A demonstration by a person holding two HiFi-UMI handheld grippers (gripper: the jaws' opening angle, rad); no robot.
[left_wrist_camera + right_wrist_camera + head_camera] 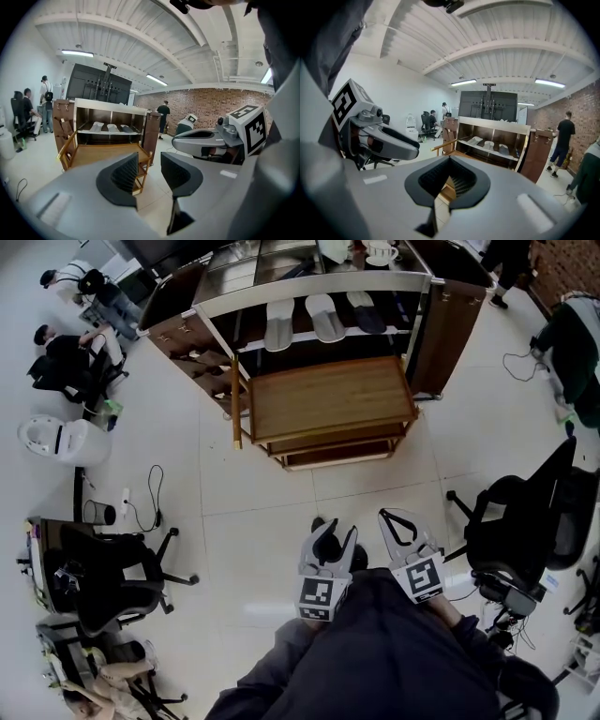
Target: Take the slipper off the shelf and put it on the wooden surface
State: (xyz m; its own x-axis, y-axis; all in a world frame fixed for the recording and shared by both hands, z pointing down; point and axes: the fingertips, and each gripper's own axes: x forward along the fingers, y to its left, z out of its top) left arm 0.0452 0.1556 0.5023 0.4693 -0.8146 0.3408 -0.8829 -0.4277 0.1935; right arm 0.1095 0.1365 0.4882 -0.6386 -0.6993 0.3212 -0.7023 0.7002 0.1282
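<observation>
Because your left claw (339, 529) (149, 161) stands with its jaws well apart, you can see straight between them to open floor (281, 484), and nothing lies between the pads. Your right claw (394, 518) (450, 159) is closed with its tips meeting and grips nothing; only a small hollow shows between its ridged pads. You hold both claws side by side, close to your body and low over the pale tiled floor, with the left one just beside the right.

Ahead of them, well apart from both claws, stands the wooden table (333, 395) (105, 152), bare on top, with a raised rail along its edges. Behind and above it runs the shelf (302, 337), and on it three slippers (325, 317) (112, 127) (489, 145) lie in a row, side by side: two pale ones and a darker one at the right end. None of them is near a claw.

A black office chair (511, 531) stands to your right, and people (66, 357) sit far off to your left.
</observation>
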